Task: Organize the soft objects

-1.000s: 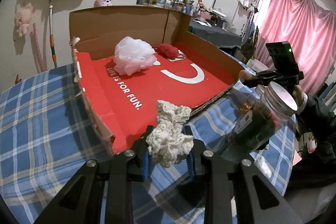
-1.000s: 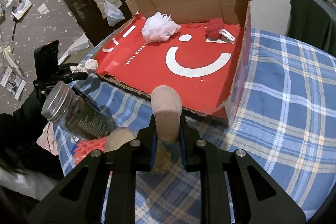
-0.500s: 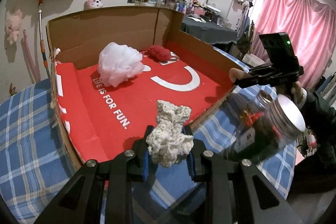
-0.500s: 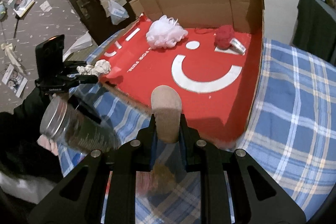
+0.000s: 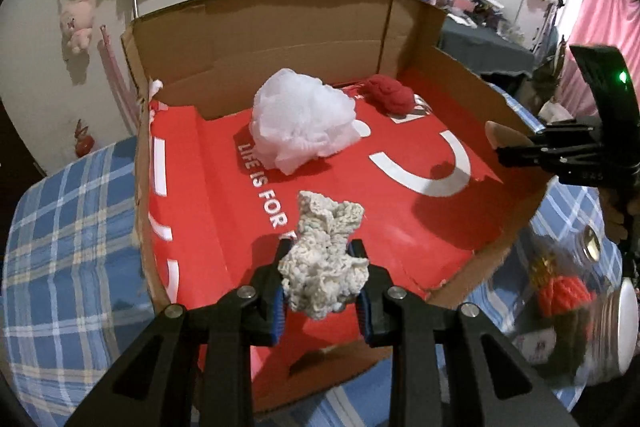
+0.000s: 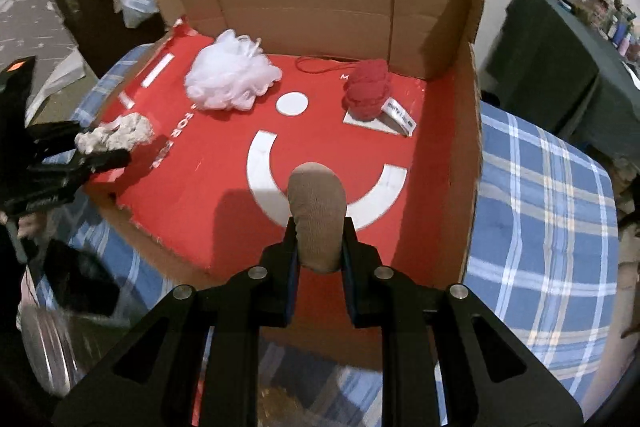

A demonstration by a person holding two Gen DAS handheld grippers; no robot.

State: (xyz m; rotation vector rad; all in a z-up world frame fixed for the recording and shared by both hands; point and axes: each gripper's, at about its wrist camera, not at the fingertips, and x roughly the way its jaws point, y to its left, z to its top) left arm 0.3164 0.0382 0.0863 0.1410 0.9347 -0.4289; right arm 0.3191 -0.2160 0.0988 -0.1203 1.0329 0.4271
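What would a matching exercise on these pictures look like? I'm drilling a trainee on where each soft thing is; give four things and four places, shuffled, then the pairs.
Things:
1. white mesh pouf
2. red yarn ball
3. cream knitted piece
4. tan sock

Places:
A. in the right tongs
B. on the box floor, beside a paper label
C. in the left tongs
D. on the box floor, next to the printed words

Pairs: 1-D, 2-B, 3-C, 4-A

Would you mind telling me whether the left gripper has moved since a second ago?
Yes. The left gripper, shut on the cream knit piece, has come forward over the cardboard box's near edge, above its red floor.
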